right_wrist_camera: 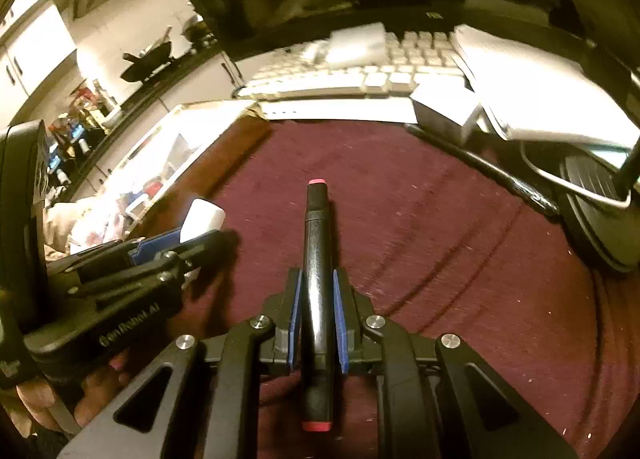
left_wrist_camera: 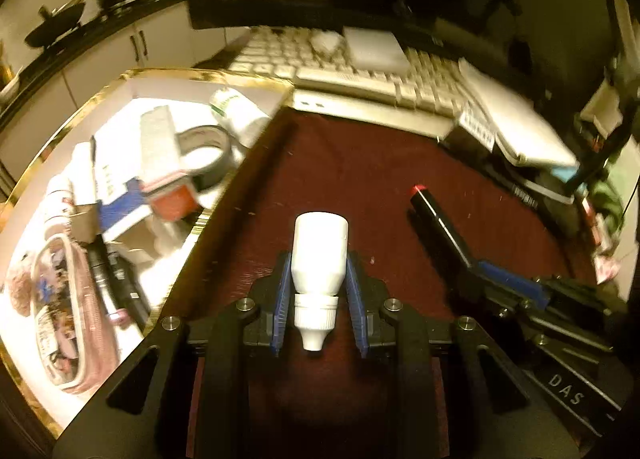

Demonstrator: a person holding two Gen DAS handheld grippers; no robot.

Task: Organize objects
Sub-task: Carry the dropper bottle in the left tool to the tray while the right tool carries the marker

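My left gripper [left_wrist_camera: 319, 267] is shut on a small white dropper bottle [left_wrist_camera: 319, 259], base forward and nozzle toward the camera, above a dark red cloth [left_wrist_camera: 360, 179]. My right gripper [right_wrist_camera: 317, 287] is shut on a black marker with red ends [right_wrist_camera: 317, 279], pointing forward over the cloth. The marker also shows in the left wrist view [left_wrist_camera: 436, 219], to the right of the bottle. The left gripper [right_wrist_camera: 192, 237] and the bottle [right_wrist_camera: 202, 219] appear at the left of the right wrist view. A white gold-rimmed box [left_wrist_camera: 60, 139] full of items lies left of the cloth.
The box holds a tape roll [left_wrist_camera: 204, 147], a white bottle [left_wrist_camera: 236, 111], small cartons and a pink pouch [left_wrist_camera: 68, 315]. A white keyboard [left_wrist_camera: 360, 71] and a monitor stand behind the cloth. White boxes and papers [right_wrist_camera: 520, 91], a cable and a dark round base [right_wrist_camera: 600, 211] sit at the right.
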